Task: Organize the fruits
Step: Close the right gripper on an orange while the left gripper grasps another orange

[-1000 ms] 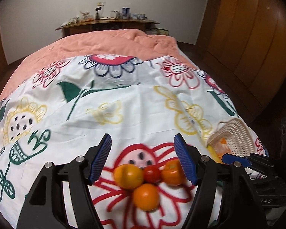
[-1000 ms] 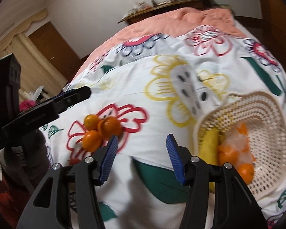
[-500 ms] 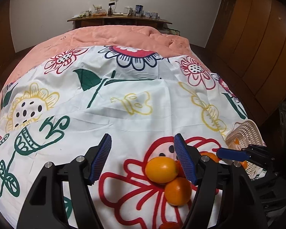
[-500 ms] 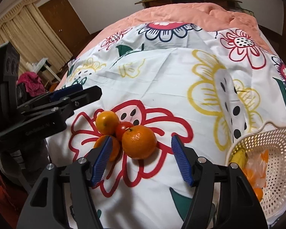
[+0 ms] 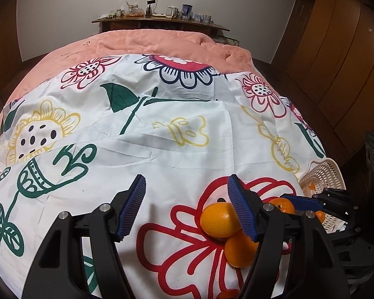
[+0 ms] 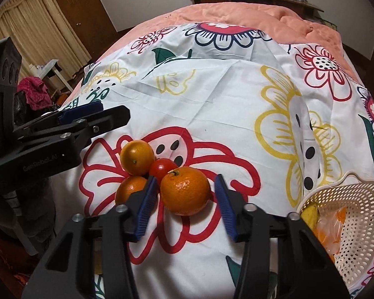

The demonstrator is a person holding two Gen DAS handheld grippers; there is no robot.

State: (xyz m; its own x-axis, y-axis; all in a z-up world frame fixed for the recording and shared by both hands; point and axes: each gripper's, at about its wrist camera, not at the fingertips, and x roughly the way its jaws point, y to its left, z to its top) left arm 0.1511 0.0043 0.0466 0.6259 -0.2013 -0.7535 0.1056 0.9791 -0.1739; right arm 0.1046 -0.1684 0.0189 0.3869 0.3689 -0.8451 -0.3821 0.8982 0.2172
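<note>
- The right hand-held gripper (image 6: 184, 194) straddles the nearest orange (image 6: 185, 190); its jaws are closing, the left pad about touching the fruit, the right pad just short of it.
- That orange lies on the bed (image 6: 212, 114), on a red flower print, touching a small tomato (image 6: 162, 168) just behind it.
- Two more oranges (image 6: 136, 157) sit left of the nearest orange, touching the tomato.
- A cream basket (image 6: 349, 214), right of the nearest orange, holds a banana (image 6: 309, 213) and bagged fruit.
- The left hand-held gripper (image 5: 187, 208) stands moderately wide with nothing between its pads, left of the oranges.
</note>
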